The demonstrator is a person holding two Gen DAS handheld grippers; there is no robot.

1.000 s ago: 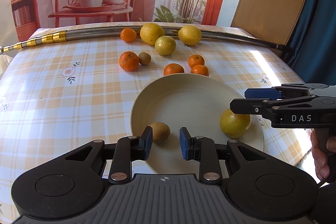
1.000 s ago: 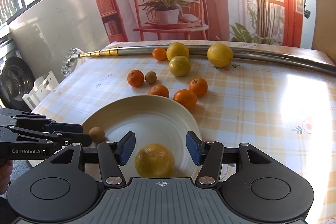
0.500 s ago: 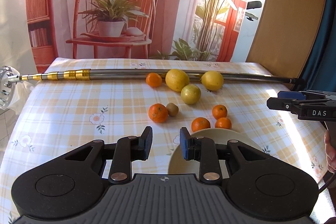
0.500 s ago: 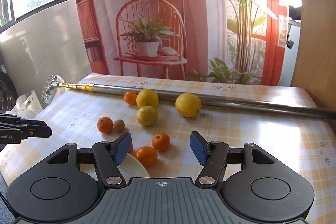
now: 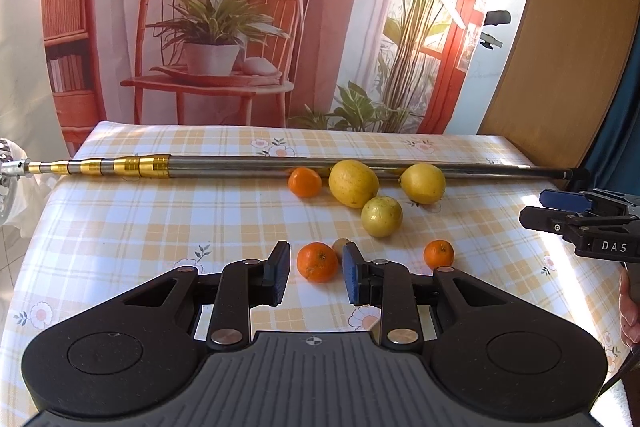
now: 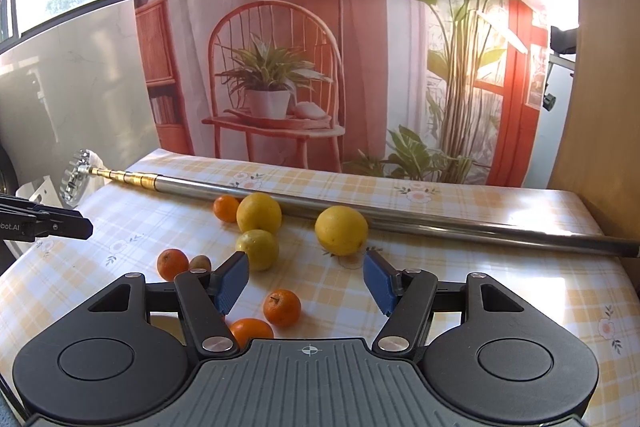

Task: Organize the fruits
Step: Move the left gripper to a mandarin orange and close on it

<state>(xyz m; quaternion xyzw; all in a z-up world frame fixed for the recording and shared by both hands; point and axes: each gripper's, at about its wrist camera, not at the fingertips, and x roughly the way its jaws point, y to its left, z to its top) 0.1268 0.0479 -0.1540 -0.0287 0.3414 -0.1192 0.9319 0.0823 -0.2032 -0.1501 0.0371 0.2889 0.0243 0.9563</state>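
Both tools empty: left tool (image 5: 313,277) jaws apart w/ mandarin (image 5: 317,262) between; right tool (image 6: 306,280) wide.

Left gripper (image 5: 313,277): black linkage arms with silver pivot screws, ribbed grey centre plate bearing a crosshair mark, round recesses on both shoulders, blue pad on one finger. Right gripper (image 6: 306,283): same build, blue pads on both fingers (image 6: 233,281); side lettering "DAS".
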